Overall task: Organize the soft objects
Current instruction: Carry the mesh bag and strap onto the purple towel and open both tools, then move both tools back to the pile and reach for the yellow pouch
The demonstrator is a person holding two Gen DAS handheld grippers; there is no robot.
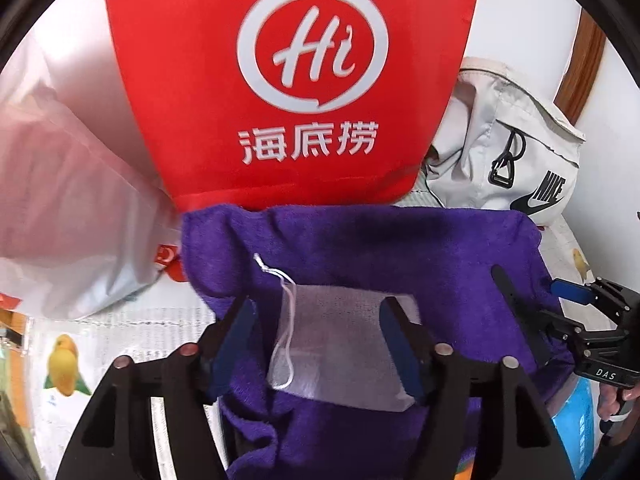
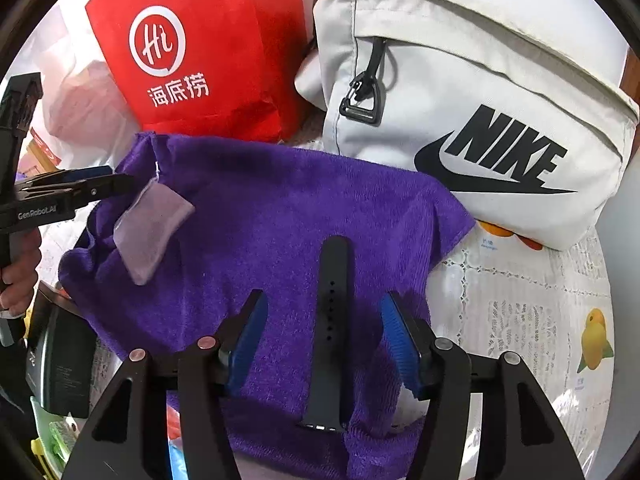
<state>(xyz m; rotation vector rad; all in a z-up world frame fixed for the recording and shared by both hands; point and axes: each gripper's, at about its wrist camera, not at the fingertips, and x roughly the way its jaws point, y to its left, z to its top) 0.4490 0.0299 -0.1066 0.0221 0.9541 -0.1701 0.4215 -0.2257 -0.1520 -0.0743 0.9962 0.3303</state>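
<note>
1. Red bag (image 1: 288, 80), white "Hi" logo and Chinese characters, upright at back, touching the towel's far edge.
2. Pale backpack (image 2: 460, 92), black NIKE print, black clip on zip pull, just right of red bag, behind towel's right corner.
3. Purple towel (image 2: 288, 220), spread flat and rumpled on the patterned cover (image 2: 520, 300) with yellow bird prints; centre of both views.
4. Translucent plastic bags (image 1: 68, 220) piled left of red bag.
5. Left tongs (image 1: 318, 344), jaws wide apart, nothing gripped; white mesh pouch (image 1: 340, 340) lying on towel between the blue pads (image 1: 400, 352), no pad pressing on it as far as visible. Seen from the right wrist, same tongs at far left, tips beside the pouch's upper corner.
6. Right tongs (image 2: 324, 344), jaws wide apart, nothing gripped; black strap (image 2: 330, 320) lying lengthwise on towel between pads, clear of both.
7. Mesh pouch: on towel's left part, loose white drawstring (image 1: 286, 320) trailing along its left edge.
8. Strap: on towel's right-centre part, row of holes along it, metal connector end (image 2: 320, 427) nearest the camera; well apart from pouch.
9. Hand (image 2: 20, 276) at left edge, wrapped round left tongs' handle.
</note>
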